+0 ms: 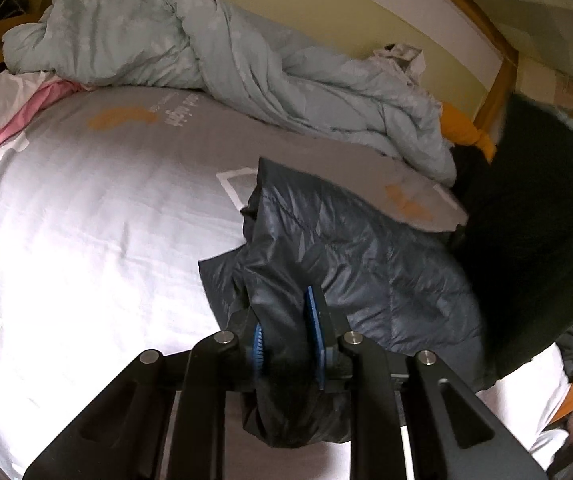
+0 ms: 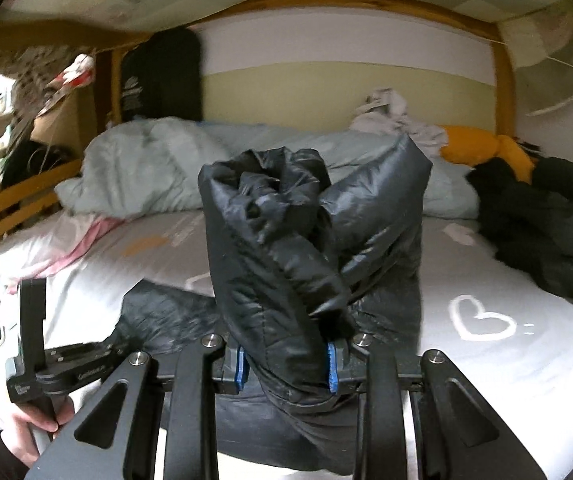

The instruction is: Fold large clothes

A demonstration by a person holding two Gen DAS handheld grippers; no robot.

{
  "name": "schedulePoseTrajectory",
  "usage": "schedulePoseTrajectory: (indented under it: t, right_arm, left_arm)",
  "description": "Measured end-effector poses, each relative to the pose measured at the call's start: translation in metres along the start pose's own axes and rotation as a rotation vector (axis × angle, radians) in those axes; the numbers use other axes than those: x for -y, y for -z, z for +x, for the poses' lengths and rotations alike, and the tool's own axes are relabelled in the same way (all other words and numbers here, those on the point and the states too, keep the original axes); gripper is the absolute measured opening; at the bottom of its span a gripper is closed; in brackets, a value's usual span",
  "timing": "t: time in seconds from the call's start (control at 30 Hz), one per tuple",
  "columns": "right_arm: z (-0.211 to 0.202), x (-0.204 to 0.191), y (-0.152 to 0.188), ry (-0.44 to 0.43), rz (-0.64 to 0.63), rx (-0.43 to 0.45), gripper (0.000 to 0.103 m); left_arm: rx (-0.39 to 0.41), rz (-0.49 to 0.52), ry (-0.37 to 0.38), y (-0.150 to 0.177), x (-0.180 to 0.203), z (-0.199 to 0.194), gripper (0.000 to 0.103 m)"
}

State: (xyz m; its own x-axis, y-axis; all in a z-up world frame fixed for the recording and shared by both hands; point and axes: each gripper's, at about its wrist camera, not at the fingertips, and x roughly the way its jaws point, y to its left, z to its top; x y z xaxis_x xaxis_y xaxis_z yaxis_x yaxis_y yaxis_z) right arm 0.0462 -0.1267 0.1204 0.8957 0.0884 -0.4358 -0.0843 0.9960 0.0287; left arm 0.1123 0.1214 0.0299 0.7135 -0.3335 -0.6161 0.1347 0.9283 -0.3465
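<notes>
- Bed (image 1: pixel 86 220): work surface; duvet (image 1: pixel 146 44) bunched at 12 o'clock, leaving room to fold.
- Jacket (image 1: pixel 346 248): lies at centre, one end lifted.
- Left gripper (image 1: pixel 286 332): clenched on jacket edge, likely anchoring it.
- Right gripper (image 2: pixel 286 368): grasping bunched jacket, raised for the fold.

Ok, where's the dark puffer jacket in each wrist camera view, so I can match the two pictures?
Left wrist view: the dark puffer jacket runs from lower centre toward the right, clamped in the left gripper.
Right wrist view: it fills the centre, bunched upright in the right gripper.
Shared landmark: the pale blue duvet behind it.
</notes>
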Motion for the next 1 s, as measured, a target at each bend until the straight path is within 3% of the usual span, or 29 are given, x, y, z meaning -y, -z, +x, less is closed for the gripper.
schedulePoseTrajectory:
  t: [0.2,0.37,0.47,0.53,0.7,0.8,0.87,1.0]
  right_arm:
    - [0.017,-0.024,0.010,-0.064,0.006,-0.048,0.030]
    - [0.021,-0.043,0.019,-0.083,-0.024,-0.063,0.030]
    - [0.025,-0.050,0.026,-0.100,-0.035,-0.081,0.030]
    - [0.027,-0.056,0.031,-0.110,-0.048,-0.091,0.030]
    - [0.034,-0.061,0.042,-0.155,-0.055,-0.138,0.033]
    - [0.037,-0.058,0.047,-0.227,-0.018,-0.178,0.052]
    - [0.036,-0.055,0.050,-0.273,0.015,-0.190,0.073]
    - [0.020,-0.057,0.050,-0.200,-0.008,-0.144,0.075]
  left_arm:
    - [0.055,0.030,-0.029,-0.008,0.003,-0.014,0.027]
    - [0.065,0.031,-0.031,-0.011,0.002,-0.018,0.028]
    - [0.048,0.027,-0.037,-0.012,0.000,-0.014,0.027]
    - [0.036,0.012,-0.030,-0.010,-0.003,-0.012,0.016]
    - [0.036,0.007,-0.018,-0.011,-0.004,-0.011,0.015]
    - [0.037,0.020,-0.023,-0.010,-0.002,-0.011,0.015]
    - [0.035,0.024,-0.027,-0.009,-0.002,-0.009,0.015]
    - [0.037,0.017,-0.018,-0.009,-0.003,-0.009,0.015]
